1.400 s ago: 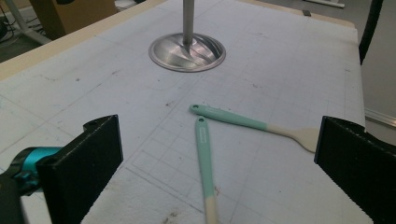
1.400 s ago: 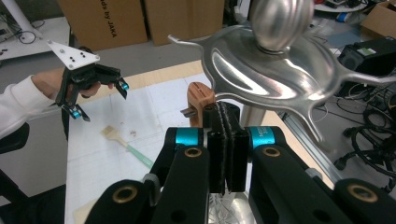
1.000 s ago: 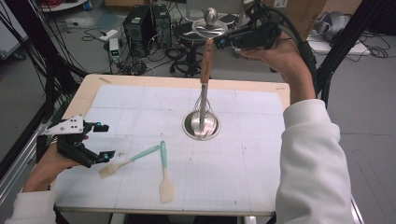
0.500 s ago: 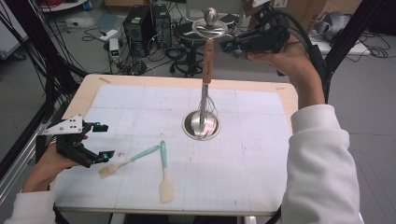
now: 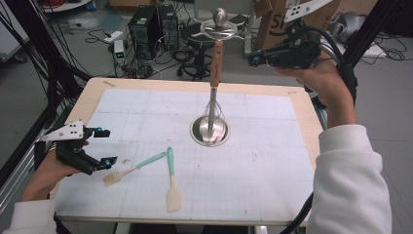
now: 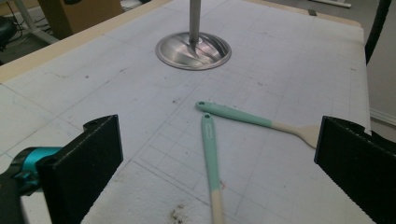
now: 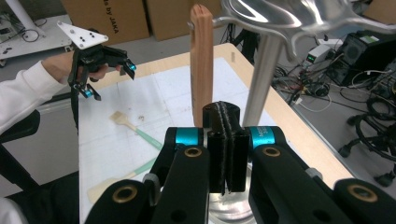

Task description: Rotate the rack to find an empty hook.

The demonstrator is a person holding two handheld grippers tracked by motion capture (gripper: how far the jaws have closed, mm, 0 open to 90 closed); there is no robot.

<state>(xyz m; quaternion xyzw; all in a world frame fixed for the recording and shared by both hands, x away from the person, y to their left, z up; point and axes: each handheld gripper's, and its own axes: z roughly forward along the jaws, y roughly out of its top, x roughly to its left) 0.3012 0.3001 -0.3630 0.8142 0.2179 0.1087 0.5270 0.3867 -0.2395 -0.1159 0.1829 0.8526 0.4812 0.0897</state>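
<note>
Since the earlier frame your right gripper point(image 5: 254, 59) has drawn away from the wooden handle of the whisk point(image 5: 215, 63), off to the right of it in the high view, and its jaws are clenched on nothing (in the right gripper view the two ribbed black pads meet with the handle behind them). The whisk stands upright by itself, its wire end down in the shallow steel bowl point(image 5: 200, 138) near the middle of the table point(image 5: 302, 105).

Your left gripper point(image 5: 103, 146) hangs at the table's left side with its jaws released and wide. Just ahead of them lie two spatulas, the brush-tipped spatula point(image 5: 131, 169) and the flat spatula point(image 5: 171, 183), their mint handles nearly touching at the ends.

By my reading, the whisk is already set in the bowl and let go. What looks left to you is the two spatulas, neither one gripped yet.

The whisk's handle is flat-sided, warm-toned wood above a polished metal stem. Both spatulas have smooth mint handles and pale, matte heads. White gridded paper, slightly smudged, covers the tabletop.
</note>
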